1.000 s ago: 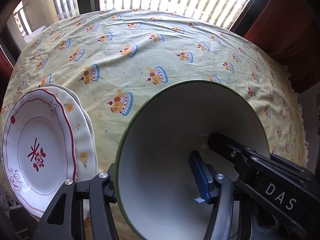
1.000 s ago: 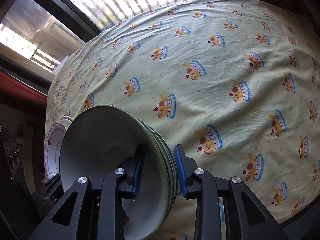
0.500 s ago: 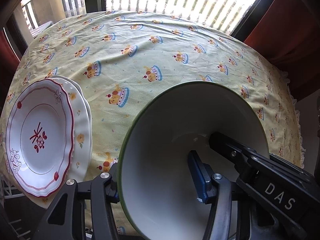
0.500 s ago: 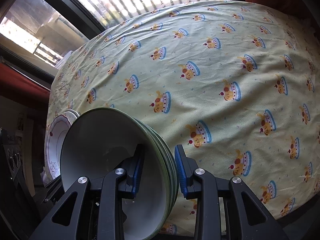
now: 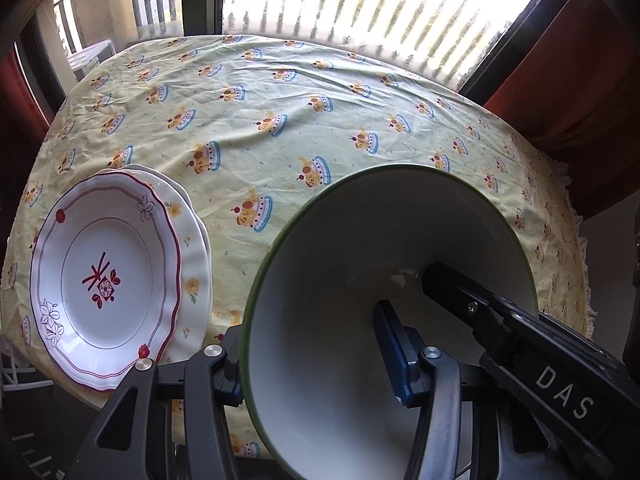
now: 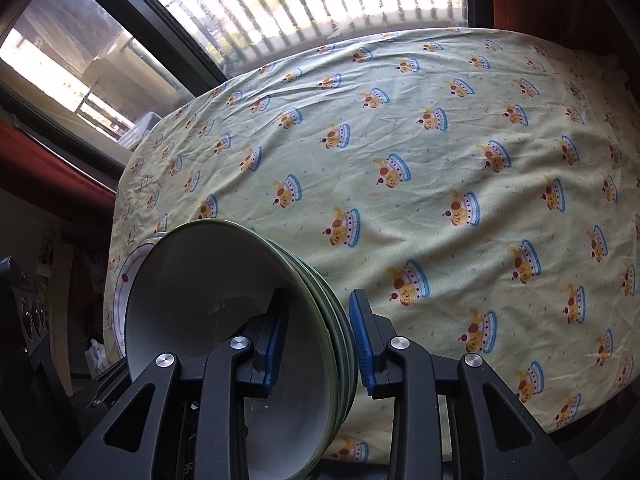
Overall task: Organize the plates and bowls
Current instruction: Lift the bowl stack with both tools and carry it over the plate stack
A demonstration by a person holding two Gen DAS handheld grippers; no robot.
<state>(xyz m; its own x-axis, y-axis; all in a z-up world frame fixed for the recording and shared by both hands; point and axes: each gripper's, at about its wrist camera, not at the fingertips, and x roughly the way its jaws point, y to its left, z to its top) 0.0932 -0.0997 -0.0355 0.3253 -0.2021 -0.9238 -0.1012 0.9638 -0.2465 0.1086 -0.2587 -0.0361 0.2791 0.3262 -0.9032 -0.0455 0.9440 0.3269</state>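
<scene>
Already the plates (image 5: 108,276) lay stacked at the left of the left view on the cloth (image 5: 280,92). Nested bowls (image 5: 384,320) filled the lower middle, gripped from both sides: the left gripper (image 5: 316,364) was closing across one wall, and the right gripper (image 6: 316,344) pinched the opposite rims. Setting the bowls down remained, apparently.

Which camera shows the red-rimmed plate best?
The left wrist view: the red-rimmed plate is fully visible, stacked on a yellow-flowered plate. The right wrist view shows only a sliver of its rim behind the green-rimmed bowls.
</scene>
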